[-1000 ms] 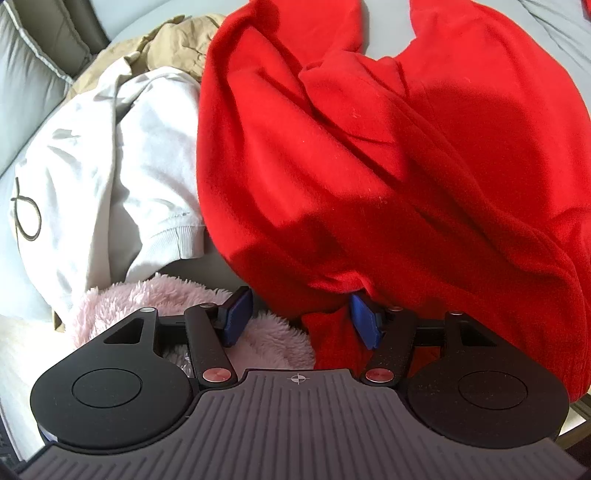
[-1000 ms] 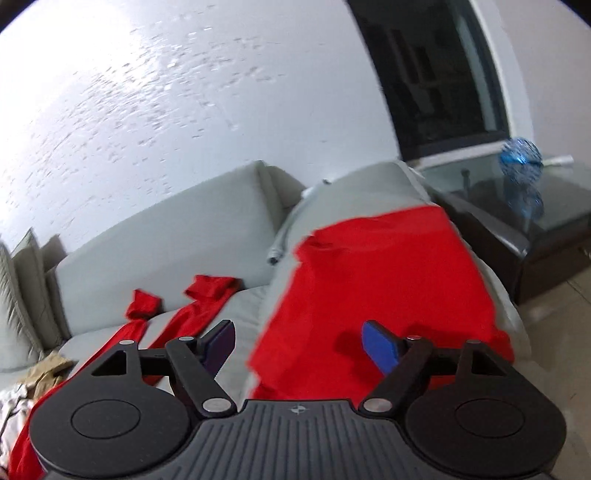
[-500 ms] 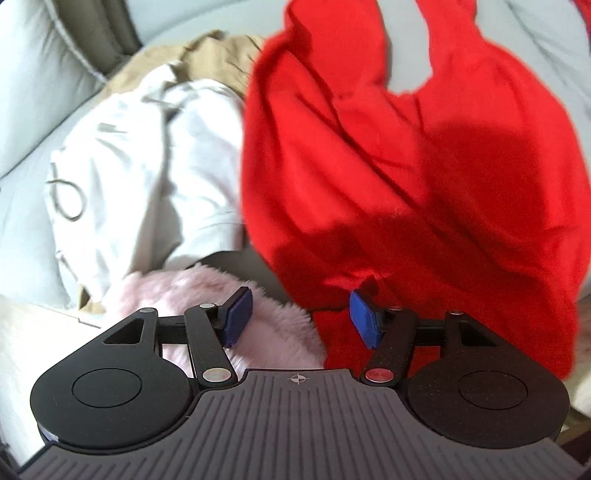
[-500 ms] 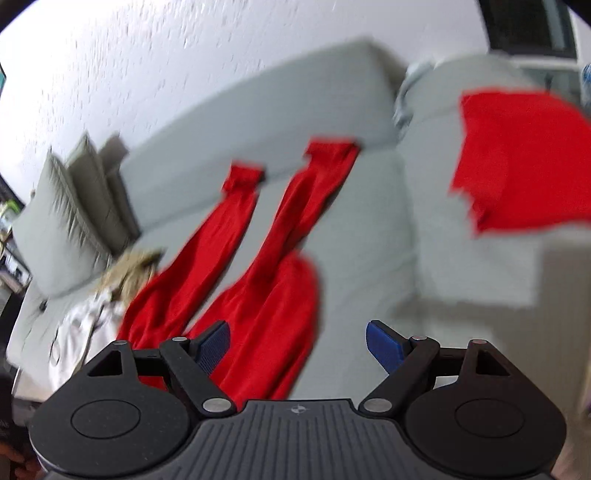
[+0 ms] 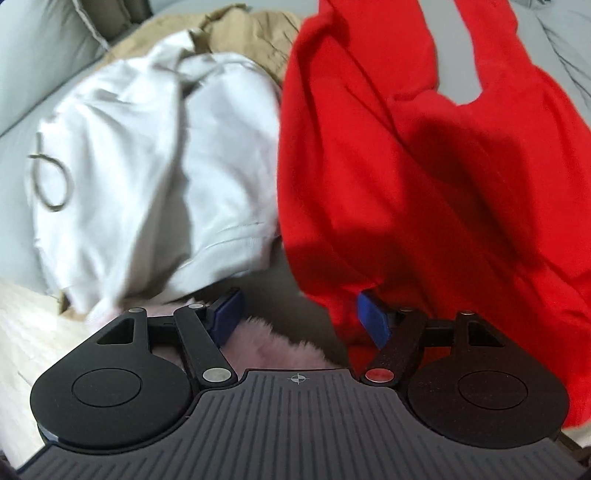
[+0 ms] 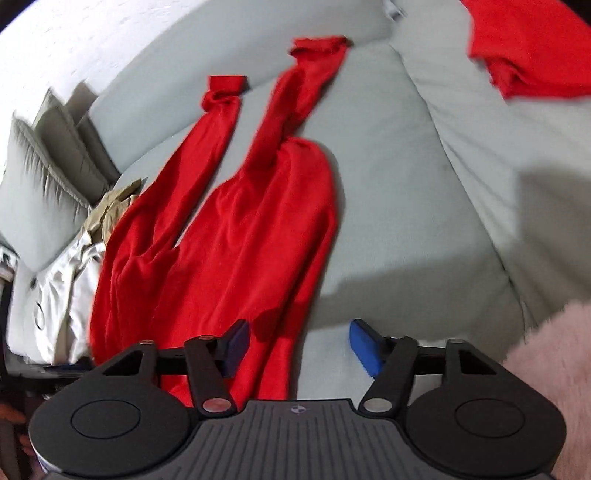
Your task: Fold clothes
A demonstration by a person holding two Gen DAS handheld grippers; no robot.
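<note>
A red long-sleeved garment [image 6: 236, 236] lies spread on the grey sofa seat [image 6: 406, 206], its two sleeves reaching up toward the backrest. In the left wrist view it [image 5: 424, 177] fills the right half, its hem just beyond the fingers. My left gripper [image 5: 299, 317] is open and empty, low over the hem and a pink fluffy garment [image 5: 273, 350]. My right gripper [image 6: 299, 347] is open and empty above the garment's lower right edge.
A white garment [image 5: 147, 162] and a beige one [image 5: 251, 33] are piled left of the red one. Another red piece [image 6: 532, 48] lies on the sofa arm at the far right. Grey cushions [image 6: 44, 162] stand at the left. Pink fluffy fabric [image 6: 546, 354] shows at the right edge.
My right gripper has swung from facing the wall and sofa arm down toward the red garment on the seat. My left gripper has shifted slightly, staying open near the hem.
</note>
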